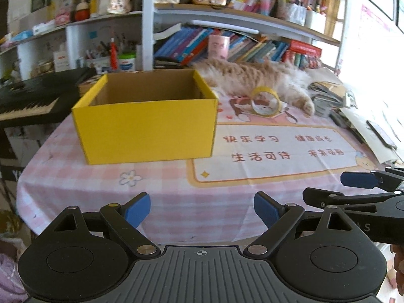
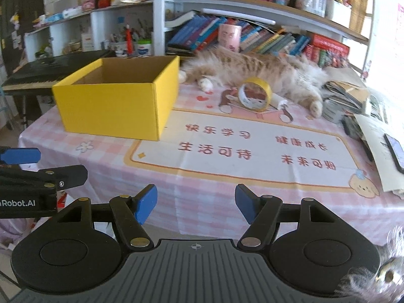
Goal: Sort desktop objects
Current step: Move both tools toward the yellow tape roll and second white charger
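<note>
On the table, far side: a ginger cat [image 2: 252, 73] is lying stretched out in front of the bookshelf [image 1: 227, 12], blocking the far edge.
Tape: a yellow tape roll [image 2: 255, 97] is standing on edge on the pink checked tablecloth [image 1: 164, 192], just beside the cat's belly and right of the box.
Box: a yellow cardboard box [image 1: 146, 126] is sitting open at the far left of the table, its inside not showing from either view.
Right clutter: a stack of papers [image 2: 346, 96] and a dark phone [image 2: 395, 151] are crowding the right edge.
Left side: a keyboard piano [image 1: 27, 98] is standing off the table, beyond the box.
Open room: the printed centre of the cloth is lying bare between box, tape and near edge.
Left gripper [image 1: 202, 210]: hovering over the near edge, fingers spread wide, holding nothing.
Right gripper [image 2: 195, 202]: hovering beside it, fingers also spread wide, holding nothing.
</note>
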